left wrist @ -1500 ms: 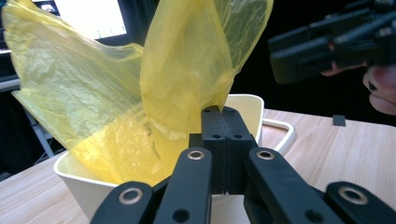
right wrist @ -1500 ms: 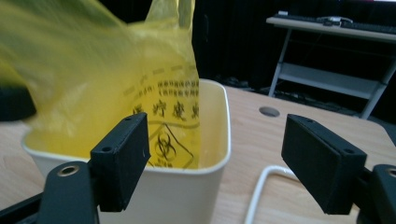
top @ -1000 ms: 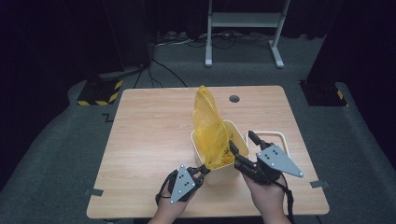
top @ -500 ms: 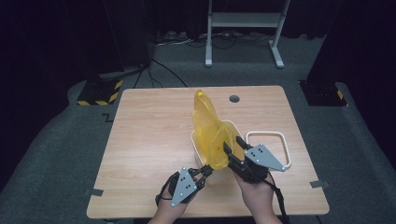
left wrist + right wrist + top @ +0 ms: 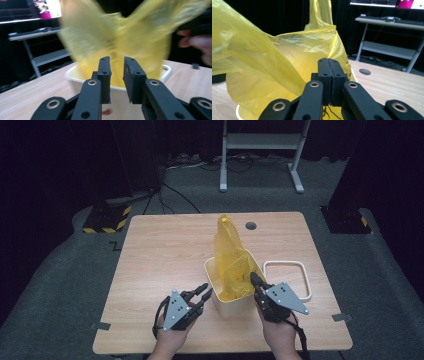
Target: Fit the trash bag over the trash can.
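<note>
A white bin [image 5: 220,302] stands at the table's front middle, lined with a yellow plastic bag [image 5: 229,245] whose top rises above it. My right gripper [image 5: 253,277] is at the bin's right rim. Its jaws have just been closing and are shut on the bag's edge [image 5: 335,37], pressed flat together at my right gripper [image 5: 328,60]. My left gripper [image 5: 206,291] sits just left of the bin, apart from it. Its jaws have just been opening and a narrow gap shows at my left gripper [image 5: 117,60], with nothing between them. The bag [image 5: 100,32] is blurred beyond them.
A white rectangular ring [image 5: 306,275] lies flat on the wooden table [image 5: 165,255], right of the bin. A round hole [image 5: 251,226] is at the table's far edge. A metal stand and cables are on the floor beyond. The other hand [image 5: 197,42] shows in the left gripper view.
My left gripper let go of the bag at the bin's left rim, drew back to the left and opened slightly. My right gripper sank to the right rim and shut. The bag's top dropped lower.
</note>
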Motion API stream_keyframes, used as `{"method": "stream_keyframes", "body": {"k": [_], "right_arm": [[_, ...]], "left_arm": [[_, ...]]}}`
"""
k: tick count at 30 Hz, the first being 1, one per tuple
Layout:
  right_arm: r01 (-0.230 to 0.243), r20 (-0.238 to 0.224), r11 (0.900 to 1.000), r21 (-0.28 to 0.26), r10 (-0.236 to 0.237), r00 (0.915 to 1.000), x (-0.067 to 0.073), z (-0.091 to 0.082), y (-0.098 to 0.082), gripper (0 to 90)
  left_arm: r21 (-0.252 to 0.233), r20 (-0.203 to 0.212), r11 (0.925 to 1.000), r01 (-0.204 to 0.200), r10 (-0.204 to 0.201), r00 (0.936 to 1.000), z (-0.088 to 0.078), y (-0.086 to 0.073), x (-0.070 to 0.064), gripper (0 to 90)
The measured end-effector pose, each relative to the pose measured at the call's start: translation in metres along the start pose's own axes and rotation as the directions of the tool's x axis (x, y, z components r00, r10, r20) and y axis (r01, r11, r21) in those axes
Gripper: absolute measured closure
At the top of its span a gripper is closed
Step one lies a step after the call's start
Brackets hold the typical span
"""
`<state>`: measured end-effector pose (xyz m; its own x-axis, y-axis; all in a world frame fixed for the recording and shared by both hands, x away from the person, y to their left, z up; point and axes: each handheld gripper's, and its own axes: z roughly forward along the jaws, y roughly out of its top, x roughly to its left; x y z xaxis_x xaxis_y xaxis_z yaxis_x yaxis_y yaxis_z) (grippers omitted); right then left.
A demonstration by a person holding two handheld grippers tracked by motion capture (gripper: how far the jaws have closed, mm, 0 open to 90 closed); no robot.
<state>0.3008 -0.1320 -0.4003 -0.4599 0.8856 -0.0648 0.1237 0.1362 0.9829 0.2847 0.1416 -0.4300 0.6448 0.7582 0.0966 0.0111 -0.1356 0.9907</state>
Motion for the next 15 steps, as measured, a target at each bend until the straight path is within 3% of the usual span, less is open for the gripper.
{"method": "stream_keyframes", "body": {"k": [5,10,15], "right_arm": [[0.019,-0.009,1.000,0.004,-0.019,0.9998,0.003,-0.002,-0.001,89.2],[0.062,-0.012,0.998,0.010,-0.062,0.9980,0.009,-0.003,-0.006,89.2],[0.077,-0.025,0.997,0.025,-0.077,0.9967,0.013,-0.002,-0.011,89.1]], "left_arm": [[-0.004,-0.068,0.9987,0.052,-0.052,0.9963,0.013,0.008,0.017,72.0],[-0.074,-0.031,0.9927,0.095,-0.098,0.9947,0.029,0.030,0.014,63.2],[-0.044,0.040,0.9961,0.077,-0.075,0.9964,0.050,0.044,0.004,55.9]]}}
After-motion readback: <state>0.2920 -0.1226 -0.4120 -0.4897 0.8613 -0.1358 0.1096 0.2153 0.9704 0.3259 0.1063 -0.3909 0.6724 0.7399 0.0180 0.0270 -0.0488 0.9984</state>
